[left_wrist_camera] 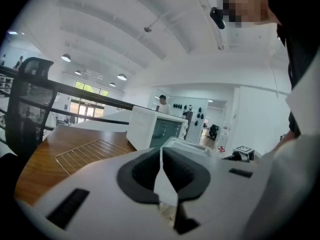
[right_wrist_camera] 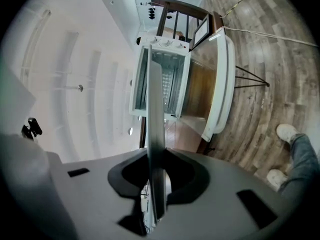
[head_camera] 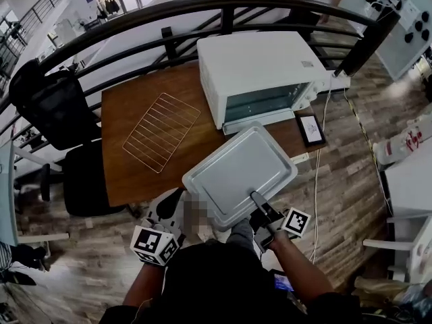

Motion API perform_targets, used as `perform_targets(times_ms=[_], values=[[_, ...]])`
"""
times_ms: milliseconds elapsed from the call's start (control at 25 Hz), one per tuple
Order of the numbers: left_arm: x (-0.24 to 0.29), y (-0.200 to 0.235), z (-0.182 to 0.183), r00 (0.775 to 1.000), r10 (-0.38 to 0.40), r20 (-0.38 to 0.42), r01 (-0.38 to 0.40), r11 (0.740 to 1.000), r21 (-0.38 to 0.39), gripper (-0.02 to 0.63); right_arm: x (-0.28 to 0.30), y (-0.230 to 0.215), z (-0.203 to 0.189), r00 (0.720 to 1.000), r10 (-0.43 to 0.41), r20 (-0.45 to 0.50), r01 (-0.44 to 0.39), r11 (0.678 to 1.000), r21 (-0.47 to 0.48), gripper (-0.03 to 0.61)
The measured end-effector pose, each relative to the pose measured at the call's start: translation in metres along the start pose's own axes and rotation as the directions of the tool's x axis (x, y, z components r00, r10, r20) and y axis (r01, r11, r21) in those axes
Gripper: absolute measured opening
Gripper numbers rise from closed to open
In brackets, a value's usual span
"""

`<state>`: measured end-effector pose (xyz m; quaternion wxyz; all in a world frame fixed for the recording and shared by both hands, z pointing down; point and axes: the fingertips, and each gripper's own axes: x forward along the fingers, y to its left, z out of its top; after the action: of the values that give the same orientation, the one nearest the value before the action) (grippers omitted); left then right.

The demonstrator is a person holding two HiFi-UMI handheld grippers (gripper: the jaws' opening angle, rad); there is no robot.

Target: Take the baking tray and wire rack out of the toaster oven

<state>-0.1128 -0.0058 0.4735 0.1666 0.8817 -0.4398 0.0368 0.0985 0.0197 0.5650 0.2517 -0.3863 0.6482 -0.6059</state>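
The white toaster oven (head_camera: 260,69) stands at the back of the wooden table (head_camera: 128,174) with its door down. Left of it the wire rack (head_camera: 162,131) lies flat on the table. The grey baking tray (head_camera: 239,174) hangs in front of the oven, over the table's front edge. My right gripper (head_camera: 258,201) is shut on its near rim; in the right gripper view the tray (right_wrist_camera: 154,134) runs edge-on between the jaws of that gripper (right_wrist_camera: 156,184). My left gripper (head_camera: 179,198) is by the tray's near left corner, and its jaws (left_wrist_camera: 161,156) are shut with nothing between them.
A curved black railing (head_camera: 202,9) runs behind the table. A black office chair (head_camera: 50,106) stands at the left. A small framed card (head_camera: 310,128) lies at the table's right end, with a white cable (head_camera: 317,174) hanging to the wooden floor.
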Motion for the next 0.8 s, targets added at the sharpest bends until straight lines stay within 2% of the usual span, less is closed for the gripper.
perform_targets(times_ms=[120, 320, 600, 800], values=[[-0.016, 0.007, 0.001, 1.0, 0.025, 0.02, -0.025, 1.0, 0.001, 0.025, 0.009, 0.002, -0.017, 0.999, 0.0, -0.047, -0.001, 1.0, -0.024, 0.066], [-0.051, 0.026, 0.002, 0.993, 0.115, 0.041, -0.114, 0.993, -0.013, 0.025, 0.036, 0.007, -0.038, 0.991, -0.003, -0.136, -0.004, 0.999, -0.049, 0.067], [-0.11, 0.061, 0.003, 0.965, 0.253, 0.066, -0.252, 0.968, -0.022, 0.025, 0.078, 0.023, -0.071, 0.965, 0.025, -0.262, -0.045, 0.996, -0.073, 0.068], [-0.131, 0.075, 0.013, 0.946, 0.304, 0.113, -0.302, 0.953, -0.029, 0.025, 0.119, 0.03, -0.088, 0.95, 0.022, -0.312, -0.046, 0.997, -0.069, 0.069]])
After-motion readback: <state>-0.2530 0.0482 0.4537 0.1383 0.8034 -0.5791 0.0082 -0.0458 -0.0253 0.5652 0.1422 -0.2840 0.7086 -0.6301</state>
